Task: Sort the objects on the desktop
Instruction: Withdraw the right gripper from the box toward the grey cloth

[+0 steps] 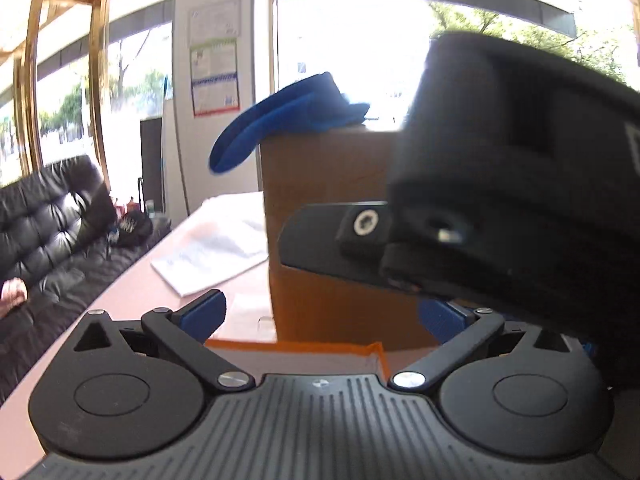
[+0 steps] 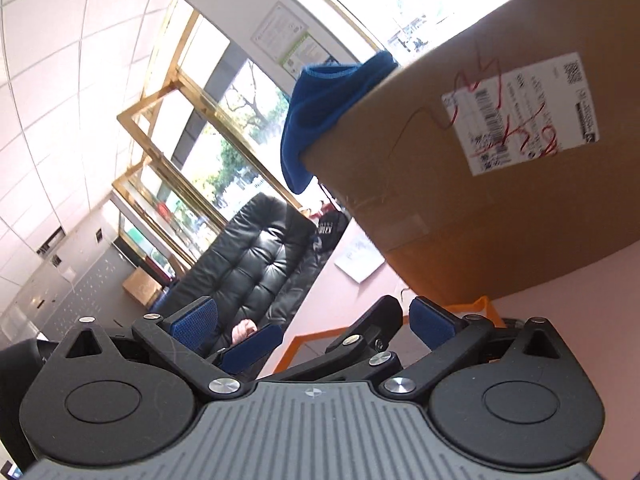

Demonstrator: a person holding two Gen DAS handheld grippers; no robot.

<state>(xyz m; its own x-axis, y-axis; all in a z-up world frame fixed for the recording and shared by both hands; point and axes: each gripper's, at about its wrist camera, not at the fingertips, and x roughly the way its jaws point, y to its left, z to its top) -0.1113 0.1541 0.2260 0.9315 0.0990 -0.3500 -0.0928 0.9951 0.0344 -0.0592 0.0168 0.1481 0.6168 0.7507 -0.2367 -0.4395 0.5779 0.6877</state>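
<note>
**Both grippers raised and empty beside the cardboard box**

The left gripper (image 1: 320,312) has its blue pads spread wide with nothing between them; the right gripper (image 2: 312,320) is likewise wide apart and empty. No desktop object to sort is held. The nearest candidates are the orange tray (image 1: 376,354) on the pink table (image 1: 120,292) just below the fingers, the white papers (image 1: 216,248) at ten o'clock of the left view, and a blue cloth (image 1: 288,116) draped over the cardboard box (image 1: 332,168) at twelve o'clock.

The risk, in my judgement, is a clash: the right gripper's black body (image 1: 520,184) looms at two o'clock in the left view, very close, so any inward swing could knock the tools together or nudge the box.

Only the right view shows the box's shipping label (image 2: 520,112) with red scribble; only the left shows the other tool's bulk.
</note>
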